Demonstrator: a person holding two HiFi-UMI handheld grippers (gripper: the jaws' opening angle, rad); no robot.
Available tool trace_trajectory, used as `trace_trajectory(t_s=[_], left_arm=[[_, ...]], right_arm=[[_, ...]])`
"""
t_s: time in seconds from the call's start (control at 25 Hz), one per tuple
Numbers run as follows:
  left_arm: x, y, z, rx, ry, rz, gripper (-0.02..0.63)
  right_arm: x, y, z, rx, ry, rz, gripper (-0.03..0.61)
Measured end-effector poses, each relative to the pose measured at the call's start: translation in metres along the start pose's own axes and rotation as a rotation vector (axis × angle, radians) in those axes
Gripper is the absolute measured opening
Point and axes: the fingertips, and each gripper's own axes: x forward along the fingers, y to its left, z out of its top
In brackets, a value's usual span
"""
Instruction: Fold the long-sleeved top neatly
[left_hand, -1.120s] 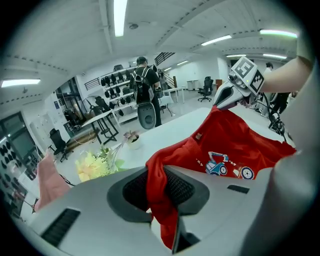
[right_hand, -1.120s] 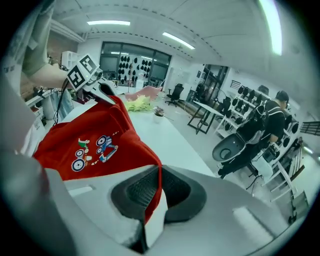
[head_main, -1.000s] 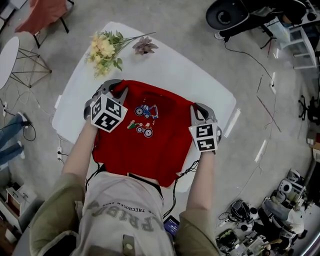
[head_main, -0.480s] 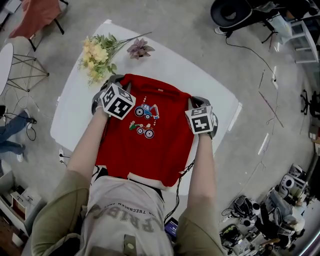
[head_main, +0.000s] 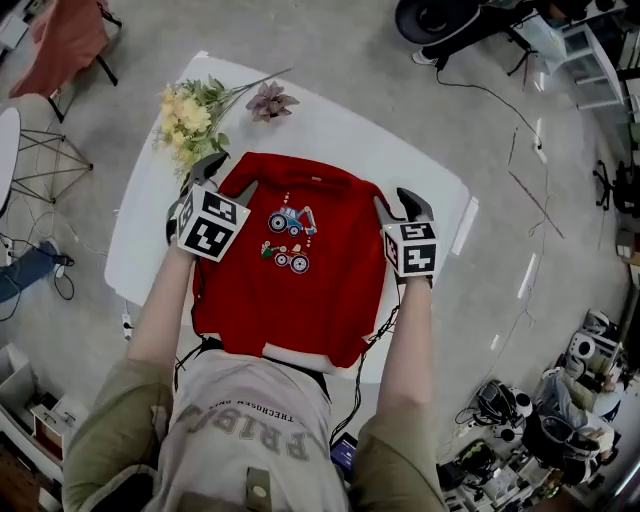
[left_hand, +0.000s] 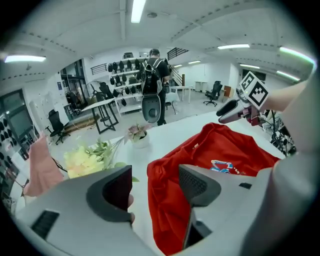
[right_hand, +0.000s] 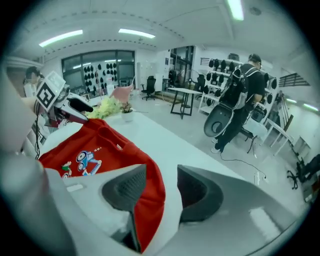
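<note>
— How do the jaws of the left gripper stand?

— Released. They have just been opening, and the pads press on nothing. The gap between them shows the left edge of the red long-sleeved top and bare white desk.

— And the right gripper?

— Its jaws have also just been opening and are apart. The top's right edge lies below the gap, with no pad clamped on it.

— Where is the top?

— Spread flat in the middle of the desk, collar at the far side, hem at the near edge by the person. The tractor print faces up. The left gripper is at its far left shoulder, the right gripper at its far right shoulder.

— Anything else on the desk?

— A bunch of yellow flowers at the far left corner, and a small purple potted plant just right of it.
</note>
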Motion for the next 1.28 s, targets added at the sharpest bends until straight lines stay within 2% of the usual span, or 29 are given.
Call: trace_trajectory(t_s=[0.16,0.32,0.48,0.52,0.56,0.72,0.88,1.04,1.16,1.28], left_arm=[[-0.039,-0.006,-0.002,-0.035,-0.072,-0.007,0.275],[-0.075,-0.033,-0.028,-0.067,-0.077,-0.056,0.275],[-0.099,-0.087,-0.077,-0.08,-0.022,-0.127,0.275],[-0.106,-0.104,-0.088,-0.084,-0.011,-0.151,0.275],[-0.112,-0.122,-0.098,-0.085,-0.004,-0.175,0.275],[-0.137,-0.193,-0.123,-0.07,0.033,-0.248,0.275],[-0.152,-0.257,-0.134,-0.047,0.036,-0.261,0.275],[-0.163,-0.305,-0.141,-0.041,0.031,-0.249,0.275],[-0.17,-0.331,-0.149,-0.062,0.031,-0.23,0.275],[-0.178,-0.346,-0.157,-0.081,0.035,-0.202,0.275]], right_arm=[[-0.056,0.009,-0.002,0.069,-0.109,-0.032,0.181],[-0.115,0.037,-0.027,0.089,-0.149,-0.032,0.183],[-0.156,0.083,-0.081,0.087,-0.093,0.017,0.188],[-0.164,0.097,-0.097,0.098,-0.071,0.053,0.293],[-0.17,0.112,-0.113,0.111,-0.05,0.091,0.333],[-0.192,0.156,-0.174,0.085,0.037,0.17,0.333],[-0.216,0.191,-0.229,-0.003,0.106,0.268,0.333],[-0.238,0.215,-0.271,-0.148,0.156,0.368,0.333],[-0.238,0.225,-0.299,-0.319,0.184,0.381,0.333],[-0.227,0.227,-0.314,-0.48,0.197,0.354,0.33]])
